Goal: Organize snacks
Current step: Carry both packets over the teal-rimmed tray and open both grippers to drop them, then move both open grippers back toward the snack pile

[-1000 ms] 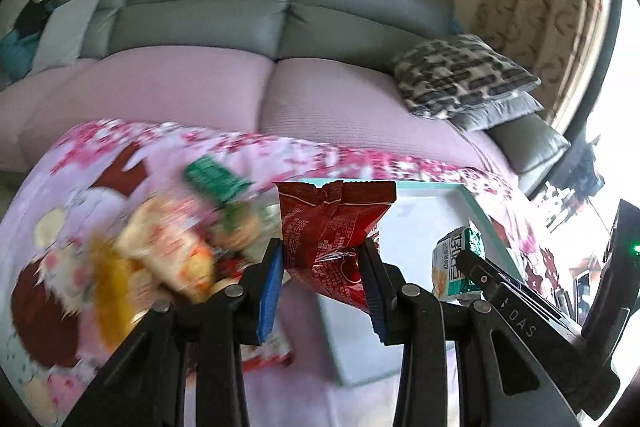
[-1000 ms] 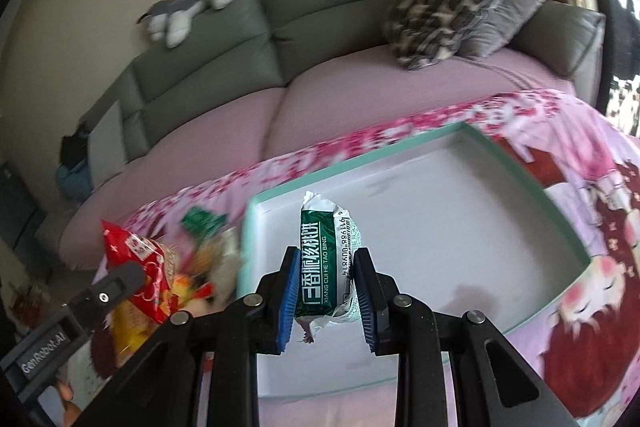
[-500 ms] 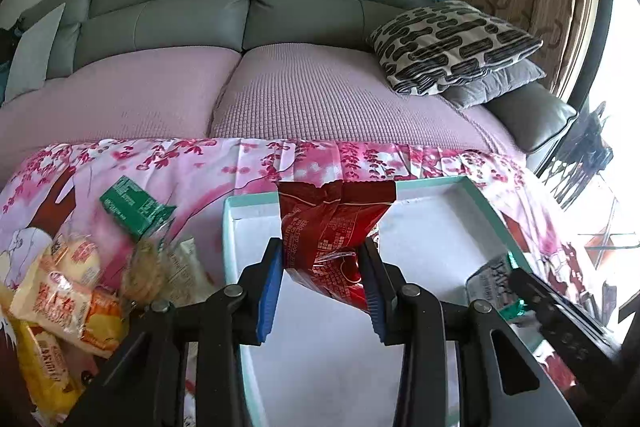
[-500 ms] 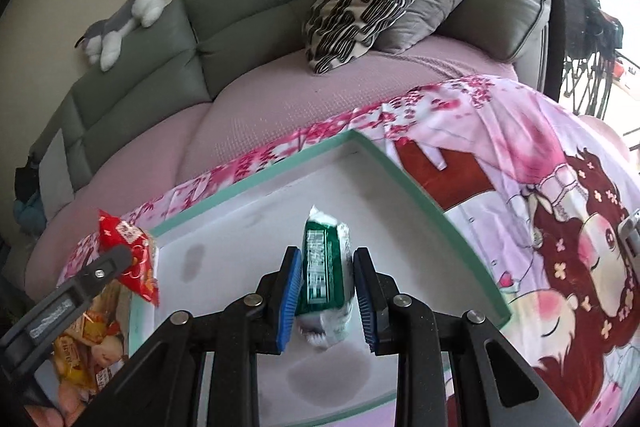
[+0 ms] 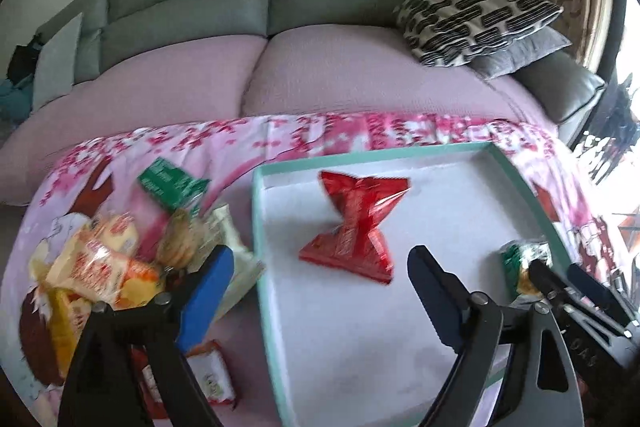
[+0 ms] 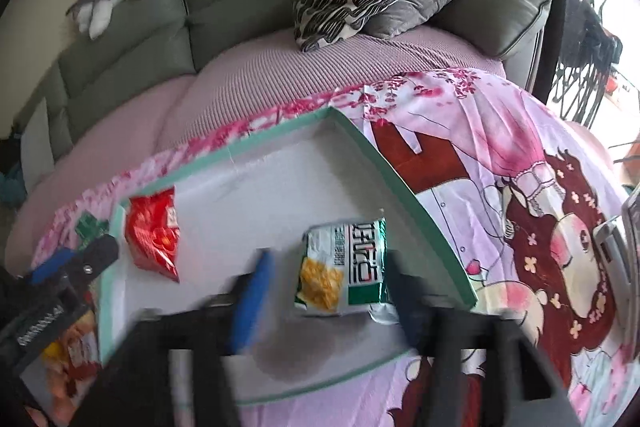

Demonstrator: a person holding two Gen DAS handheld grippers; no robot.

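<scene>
A snack pile (image 5: 116, 263) lies on the pink cloth (image 5: 320, 139) left of the left gripper (image 5: 320, 291). Its jaws are opening, wide apart, nothing between them. Just beyond its fingers (image 5: 208, 291) a red packet (image 5: 356, 223) lies free in the teal tray (image 5: 258, 267). Further right, the right gripper (image 6: 328, 291) is also opening; a green packet (image 6: 344, 267) lies flat in the tray between and just beyond its blurred fingers (image 6: 252, 295), by the tray's right wall

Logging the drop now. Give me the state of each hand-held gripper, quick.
Left hand-held gripper: jaws opening, holding nothing; red packet lies free in the tray.
Right hand-held gripper: jaws opening, green packet released between them.
</scene>
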